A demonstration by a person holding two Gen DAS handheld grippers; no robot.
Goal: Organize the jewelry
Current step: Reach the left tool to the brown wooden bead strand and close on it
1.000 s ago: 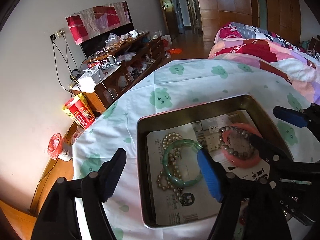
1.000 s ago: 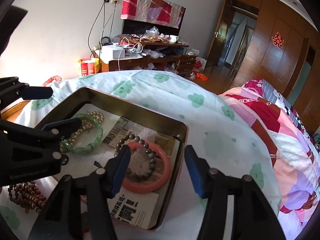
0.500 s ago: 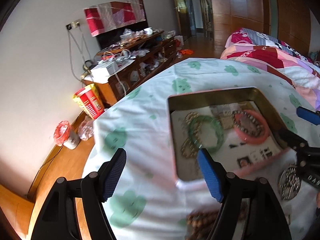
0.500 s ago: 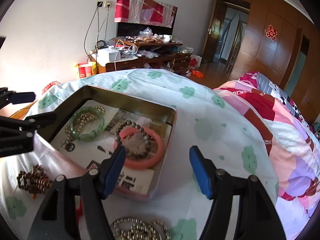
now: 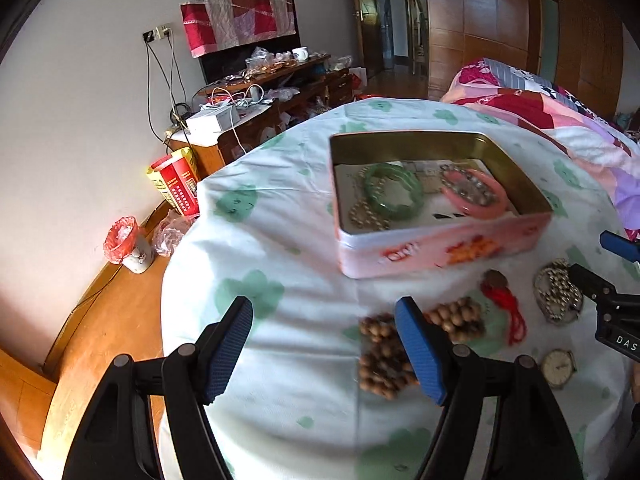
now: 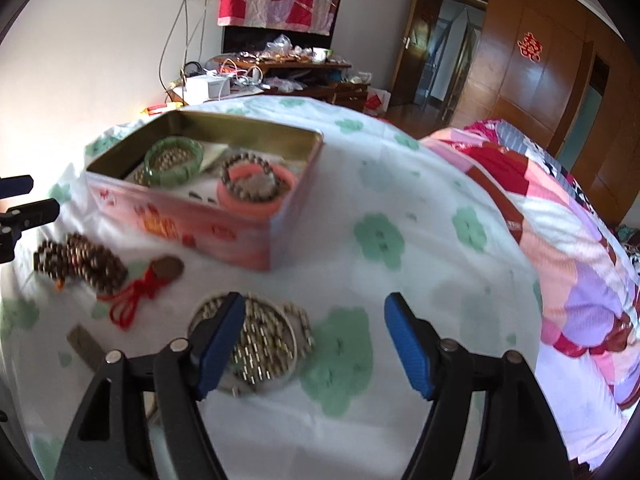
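Right gripper [image 6: 314, 340] empty, jaws opening over metal bracelet [image 6: 256, 344]; I straddle band, pinch gently. Left gripper [image 5: 324, 348] spread wide, empty.

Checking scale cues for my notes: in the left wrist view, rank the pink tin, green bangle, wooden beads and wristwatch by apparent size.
1. Pink tin
2. Wooden beads, though nearness to the camera inflates them
3. Green bangle, farther away, so unsure against the beads
4. Wristwatch
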